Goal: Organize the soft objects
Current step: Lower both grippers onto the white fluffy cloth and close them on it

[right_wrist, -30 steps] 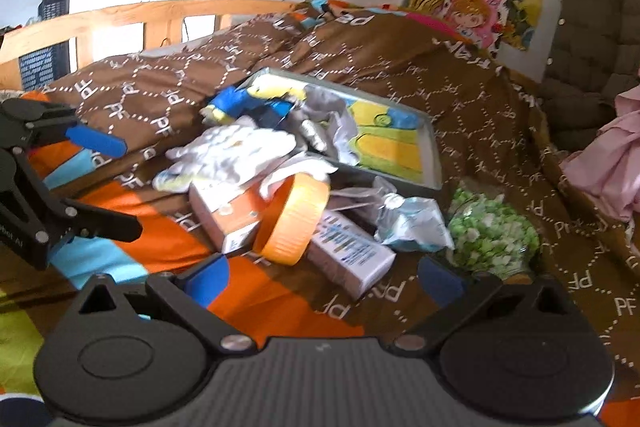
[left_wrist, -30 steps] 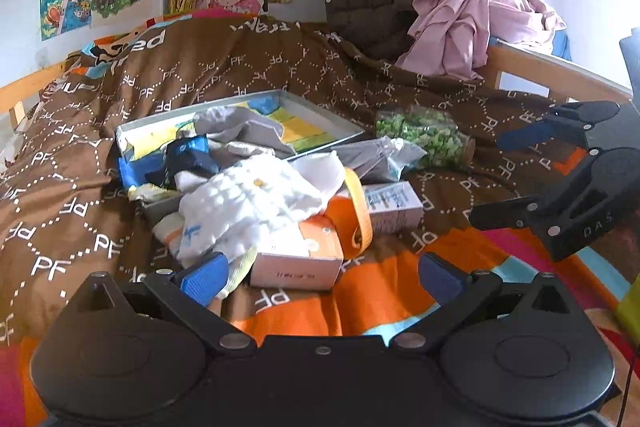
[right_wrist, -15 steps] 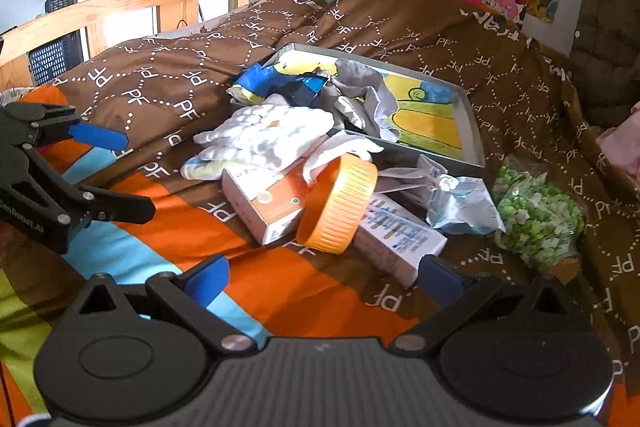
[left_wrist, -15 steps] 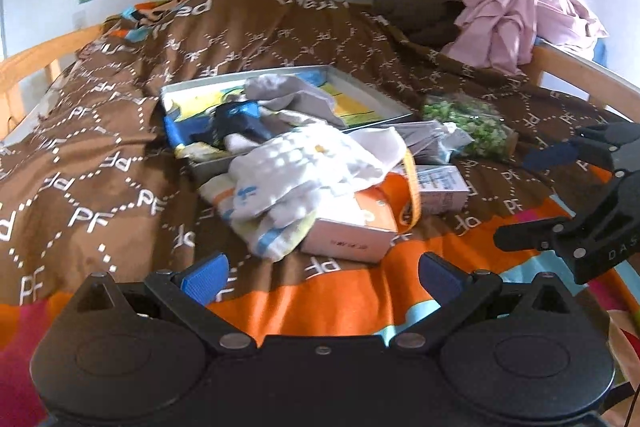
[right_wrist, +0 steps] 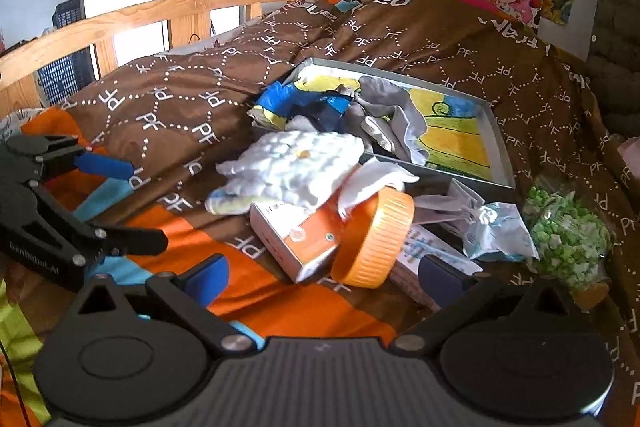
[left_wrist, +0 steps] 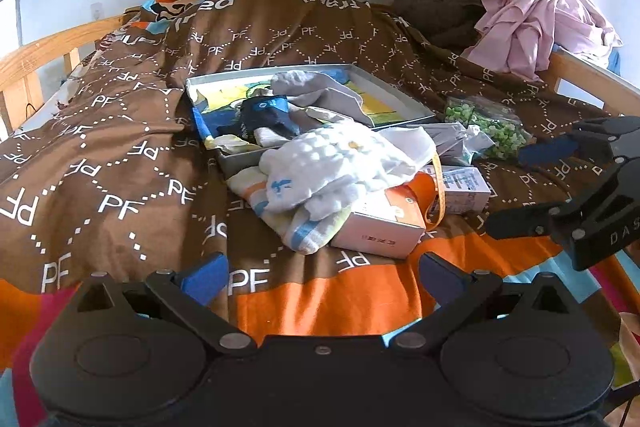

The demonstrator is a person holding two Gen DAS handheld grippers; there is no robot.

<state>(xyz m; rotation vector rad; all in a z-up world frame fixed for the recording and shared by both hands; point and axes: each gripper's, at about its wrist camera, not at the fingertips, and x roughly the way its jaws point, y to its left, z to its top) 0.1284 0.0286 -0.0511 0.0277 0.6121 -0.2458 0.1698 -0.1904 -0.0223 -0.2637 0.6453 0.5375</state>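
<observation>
You are holding both tools low over the bed, each one spread wide and gripping nothing. Your left gripper (left_wrist: 322, 277) is hovering above the orange band of the quilt (left_wrist: 120, 155), short of the pile; your right gripper (right_wrist: 322, 277) is sitting just beside the orange lid (right_wrist: 374, 237), not touching it. Each camera is also catching the other tool from the side, its two blue-padded fingers parted.

The soft things are lying in one heap at the near edge of the one shallow tray (left_wrist: 404, 95). You are looking at one white bobbled cloth (left_wrist: 332, 163) draped over one orange-and-white box (left_wrist: 380, 223), with one striped sock (left_wrist: 308, 233) poking out beneath it toward you. Inside the tray, one grey garment (left_wrist: 320, 95) is sprawling across the painted floor, and one dark blue sock (left_wrist: 266, 115) is lying just beside it on the left. How many more pieces are tucked under the white cloth, you cannot tell.

Hard and crinkly items are sitting to the right: a second, smaller box with blue print (left_wrist: 464, 183), one silvery wrapper (right_wrist: 496, 227), and one clear bag of green pellets (right_wrist: 568, 235). That is making two boxes, one lid, one wrapper and one bag.

At the far right, one pink garment (left_wrist: 532, 19) is hanging over the bed rail.
</observation>
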